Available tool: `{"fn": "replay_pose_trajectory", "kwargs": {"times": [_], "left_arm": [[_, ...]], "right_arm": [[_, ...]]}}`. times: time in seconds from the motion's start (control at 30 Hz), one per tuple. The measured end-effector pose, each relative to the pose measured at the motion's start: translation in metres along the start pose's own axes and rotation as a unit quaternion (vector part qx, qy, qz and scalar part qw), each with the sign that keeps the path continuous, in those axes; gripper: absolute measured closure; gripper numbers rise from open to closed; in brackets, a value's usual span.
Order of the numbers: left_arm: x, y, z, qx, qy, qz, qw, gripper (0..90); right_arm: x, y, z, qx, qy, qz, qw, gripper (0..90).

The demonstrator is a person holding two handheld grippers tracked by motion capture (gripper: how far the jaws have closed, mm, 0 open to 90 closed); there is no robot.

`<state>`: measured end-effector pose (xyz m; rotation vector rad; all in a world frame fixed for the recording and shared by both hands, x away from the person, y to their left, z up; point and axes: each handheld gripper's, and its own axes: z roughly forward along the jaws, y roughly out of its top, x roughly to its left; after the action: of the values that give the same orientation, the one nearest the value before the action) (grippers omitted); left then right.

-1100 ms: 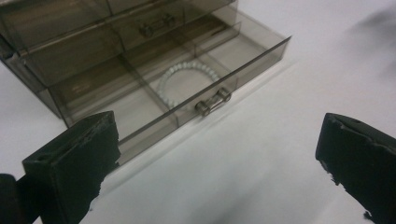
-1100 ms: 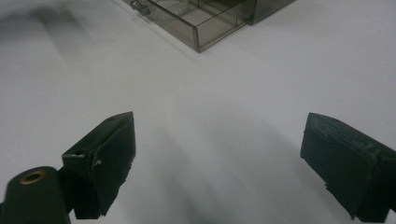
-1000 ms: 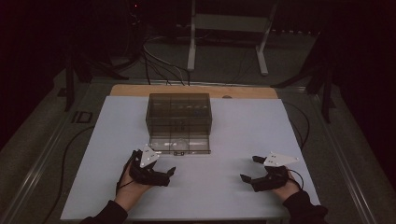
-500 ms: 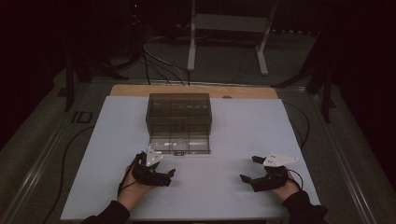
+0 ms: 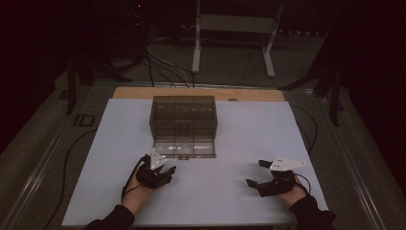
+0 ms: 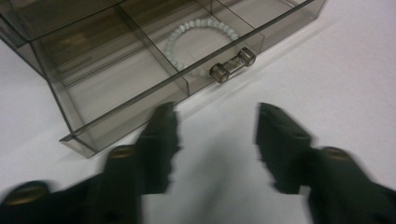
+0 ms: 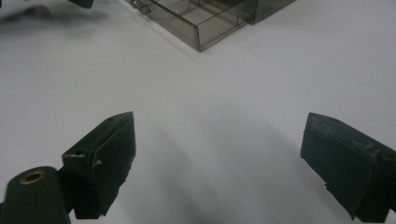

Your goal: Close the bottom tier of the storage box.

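Your left gripper (image 6: 212, 135), jaws just narrowing on nothing, faces the light, rigid, slippery drawer (image 6: 140, 74): pinch its small handle (image 6: 232, 65); right gripper (image 7: 217, 154) spread wide.

The pulled-out drawer (image 5: 184, 149) of the smoky plastic organizer box (image 5: 183, 117) jutted toward the person, blocking the straight path just beyond the left gripper (image 5: 165, 173). Bare white tabletop (image 5: 215, 187) lay between both grippers and around the right gripper (image 5: 255, 173), offering free passage.
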<state>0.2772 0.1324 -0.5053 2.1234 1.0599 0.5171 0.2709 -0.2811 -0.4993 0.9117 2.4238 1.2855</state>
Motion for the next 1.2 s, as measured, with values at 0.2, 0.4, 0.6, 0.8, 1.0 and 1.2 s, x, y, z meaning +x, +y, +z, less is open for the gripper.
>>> {"fn": "replay_pose_trajectory", "kwargs": {"times": [0.2,0.4,0.6,0.8,1.0,1.2], "left_arm": [[0.001,0.0,0.001,0.005,-0.007,0.006,0.9999,67.5],[0.002,0.001,0.003,0.003,-0.012,0.01,0.9999,82.0],[0.005,0.002,0.003,0.002,-0.016,0.012,0.9998,89.5],[0.004,0.005,0.007,0.0,-0.022,0.02,0.9996,90.0],[0.004,0.007,0.011,0.001,-0.023,0.024,0.9994,90.0],[0.005,0.009,0.014,0.002,-0.024,0.024,0.9994,90.0]], "right_arm": [[0.0,0.0,0.0,-0.001,0.001,-0.001,1.0,10.6],[0.0,0.0,0.0,0.001,0.002,-0.001,1.0,10.6],[0.0,0.0,0.0,0.001,0.003,-0.001,1.0,10.5],[0.001,0.0,0.0,0.0,0.003,0.0,1.0,10.5],[0.0,0.0,-0.001,-0.002,0.002,-0.001,1.0,10.6],[0.0,0.0,-0.001,-0.001,0.002,-0.001,1.0,10.6]]}}
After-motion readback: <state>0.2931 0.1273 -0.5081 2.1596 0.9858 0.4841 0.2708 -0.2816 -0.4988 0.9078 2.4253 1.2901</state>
